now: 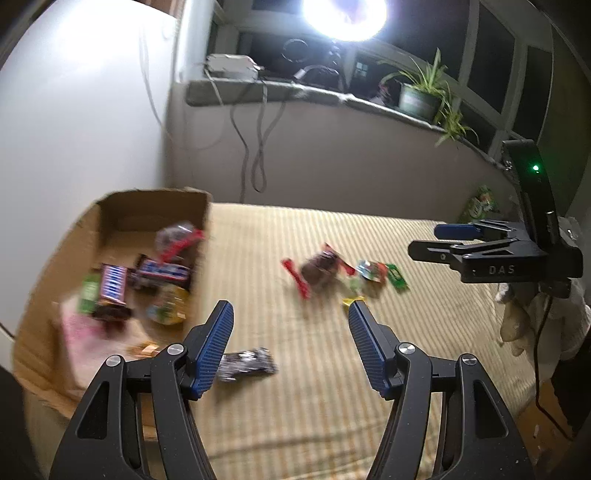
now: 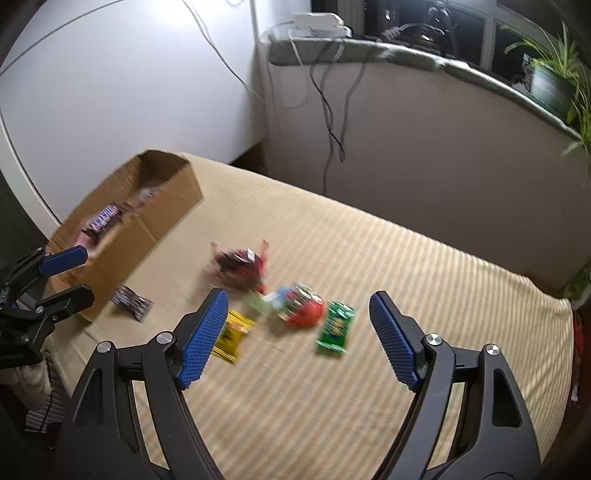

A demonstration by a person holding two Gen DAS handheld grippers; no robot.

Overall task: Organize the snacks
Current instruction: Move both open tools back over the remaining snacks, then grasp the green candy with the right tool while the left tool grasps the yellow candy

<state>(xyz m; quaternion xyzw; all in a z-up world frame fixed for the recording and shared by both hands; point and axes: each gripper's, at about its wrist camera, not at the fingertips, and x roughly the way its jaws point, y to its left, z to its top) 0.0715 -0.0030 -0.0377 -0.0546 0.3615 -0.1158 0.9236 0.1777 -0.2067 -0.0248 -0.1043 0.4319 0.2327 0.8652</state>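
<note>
- A striped yellow cloth [image 2: 369, 266] covers the table; a wall with hanging cables [image 2: 332, 122] stands behind it, and above that a windowsill [image 1: 332, 96] with a white box [image 1: 231, 66] and a potted plant [image 1: 421, 98]. A bright lamp [image 1: 345, 16] glares at the top of the left wrist view.
- A cardboard box [image 1: 122, 214] sits at the table's left end, open on top. Inside lie chocolate bars [image 1: 114, 284], a red-edged clear bag [image 1: 177, 236] and a round yellow pack [image 1: 168, 304], on something pink.
- Loose snacks lie mid-table: a dark red-trimmed bag [image 2: 240, 266], a yellow packet [image 2: 231, 336], a red and blue packet [image 2: 301, 308] and a green packet [image 2: 336, 326], close together. A dark silvery wrapper [image 2: 131, 301] lies apart, just beside the box.
- The left gripper [image 1: 290, 345] has its jaws spread, nothing between them, over the cloth near the box.
- The right gripper [image 2: 297, 338] is spread too and empty, above the loose packets; a gloved hand [image 1: 532, 314] carries it.
- Motion blur smears every label, so brands are unreadable; the box's near end is cut off.
</note>
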